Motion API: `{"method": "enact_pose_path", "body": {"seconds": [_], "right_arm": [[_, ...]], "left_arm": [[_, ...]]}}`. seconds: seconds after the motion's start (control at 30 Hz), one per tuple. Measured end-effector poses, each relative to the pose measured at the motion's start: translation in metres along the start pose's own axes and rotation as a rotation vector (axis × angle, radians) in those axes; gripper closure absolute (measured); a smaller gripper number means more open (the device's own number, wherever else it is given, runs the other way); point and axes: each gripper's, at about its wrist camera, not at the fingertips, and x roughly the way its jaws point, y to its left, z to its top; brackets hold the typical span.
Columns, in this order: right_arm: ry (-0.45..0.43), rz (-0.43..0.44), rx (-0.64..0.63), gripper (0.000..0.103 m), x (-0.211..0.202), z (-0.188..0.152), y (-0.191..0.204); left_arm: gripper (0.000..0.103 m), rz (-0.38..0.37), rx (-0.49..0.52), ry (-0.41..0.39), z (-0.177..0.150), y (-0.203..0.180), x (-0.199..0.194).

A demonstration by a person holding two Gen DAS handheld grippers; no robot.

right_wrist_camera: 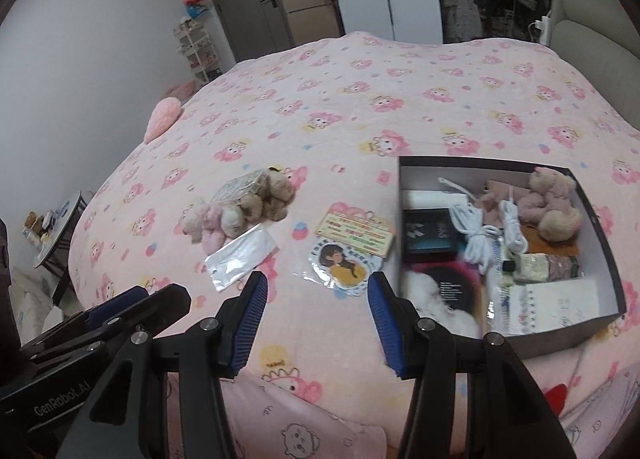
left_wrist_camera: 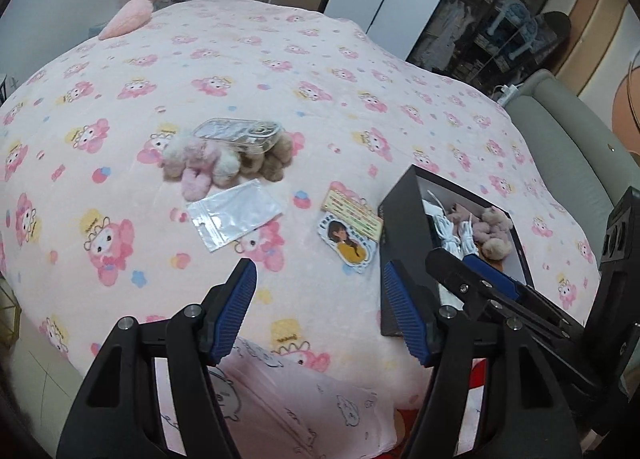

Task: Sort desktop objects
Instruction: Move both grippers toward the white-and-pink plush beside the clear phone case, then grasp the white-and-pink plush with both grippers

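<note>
Bedroom, pink cartoon-print bed (left_wrist_camera: pixel 280 59) served as the work surface; no table. I had both tools above the near edge, angled down. Left tool (left_wrist_camera: pixel 320 311) roughly half open, nothing between the pads. Right tool (right_wrist_camera: pixel 316 323) likewise part open and empty.

Box (right_wrist_camera: pixel 608 251) sat to the right on the bed, already crowded: two white cable coils, a plush bear, a notebook, dark cartons; I could not count the rest.

Loose on the bed, left of the box:
- one plush pile (left_wrist_camera: pixel 216 163), number of toys in it unclear; soft and light, should squash, so I judged a pinch across a body best.
- one clear case (left_wrist_camera: pixel 236 133) on top of the pile; stiff, slick, likely to slip, so grip across its narrow sides.
- one flat bag (left_wrist_camera: pixel 236 215); thin, limp, hard to lift off fleece, take an edge.
- two cards (right_wrist_camera: pixel 352 247), overlapping, just beside the box; flat, light, take by an edge.
</note>
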Motion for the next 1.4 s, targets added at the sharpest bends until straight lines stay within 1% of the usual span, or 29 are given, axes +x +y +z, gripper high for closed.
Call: {"method": "enact_pose_path", "body": {"seconds": [0.07,0.13,0.2,0.3,0.37,0.43,0.5,0.53,0.57,0.6,0.63,0.67,0.7,0.77,0.8,0.87,0.9,0.97,1.03,1.1,1.2,1.23,1.3,1.33,1.37,1.4], "right_arm": [[0.037,0.039,-0.019,0.053,0.023,0.000,0.009],[0.077,0.022,-0.030,0.053,0.047,-0.001,0.012],[0.100,0.007,-0.015,0.053,0.070,0.002,0.014],[0.111,0.037,-0.049,0.053,0.101,0.013,0.029],[0.117,0.059,-0.084,0.053,0.122,0.019,0.040],[0.150,0.076,-0.083,0.053,0.147,0.023,0.047],[0.192,0.097,-0.069,0.053,0.174,0.029,0.053],[0.199,0.102,-0.070,0.053,0.186,0.033,0.057],[0.204,0.077,-0.086,0.053,0.199,0.038,0.063],[0.210,0.025,-0.105,0.053,0.212,0.042,0.069],[0.208,-0.017,-0.106,0.053,0.223,0.046,0.072],[0.204,-0.036,-0.097,0.055,0.232,0.050,0.073],[0.202,-0.037,-0.093,0.059,0.238,0.055,0.073],[0.190,-0.017,-0.083,0.060,0.248,0.063,0.075],[0.189,-0.003,-0.078,0.060,0.251,0.066,0.076],[0.195,0.020,-0.074,0.060,0.257,0.067,0.079],[0.201,0.030,-0.076,0.060,0.260,0.067,0.081],[0.219,0.060,-0.080,0.060,0.264,0.065,0.086],[0.231,0.080,-0.088,0.060,0.262,0.063,0.090],[0.224,0.118,-0.107,0.060,0.256,0.062,0.097],[0.211,0.173,-0.133,0.060,0.251,0.063,0.112],[0.211,0.164,-0.144,0.060,0.254,0.063,0.116],[0.233,0.095,-0.152,0.060,0.271,0.063,0.121],[0.252,0.069,-0.144,0.060,0.281,0.062,0.120],[0.269,0.070,-0.130,0.060,0.289,0.061,0.118],[0.282,0.088,-0.110,0.060,0.293,0.061,0.114]], "left_arm": [[0.035,0.011,-0.037,-0.013,0.006,0.021,0.008],[0.035,0.027,-0.074,-0.018,0.011,0.043,0.018],[0.035,0.050,-0.107,-0.015,0.018,0.067,0.032],[0.036,0.059,-0.140,0.017,0.031,0.100,0.058],[0.036,0.078,-0.151,0.039,0.039,0.120,0.077],[0.036,0.080,-0.172,0.054,0.046,0.138,0.096],[0.036,0.065,-0.211,0.082,0.055,0.156,0.117],[0.036,0.028,-0.234,0.104,0.058,0.165,0.130],[0.036,-0.021,-0.260,0.147,0.062,0.174,0.146],[0.036,-0.044,-0.290,0.194,0.065,0.183,0.162],[0.040,-0.044,-0.313,0.216,0.068,0.191,0.174],[0.040,-0.047,-0.323,0.219,0.071,0.195,0.182],[0.041,-0.053,-0.327,0.224,0.074,0.197,0.189],[0.043,-0.046,-0.319,0.225,0.079,0.196,0.200],[0.045,-0.046,-0.310,0.223,0.082,0.194,0.205],[0.059,-0.042,-0.304,0.239,0.085,0.190,0.213],[0.074,-0.047,-0.295,0.256,0.085,0.189,0.215],[0.080,-0.079,-0.285,0.272,0.082,0.189,0.210],[0.095,-0.097,-0.278,0.271,0.075,0.191,0.195],[0.096,-0.099,-0.275,0.261,0.067,0.197,0.177],[0.096,-0.072,-0.298,0.259,0.058,0.212,0.166],[0.096,-0.072,-0.321,0.268,0.056,0.217,0.168],[0.095,-0.088,-0.357,0.261,0.057,0.223,0.173],[0.084,-0.100,-0.356,0.254,0.058,0.222,0.175],[0.076,-0.107,-0.346,0.256,0.060,0.220,0.180],[0.063,-0.121,-0.334,0.259,0.062,0.217,0.185]]}}
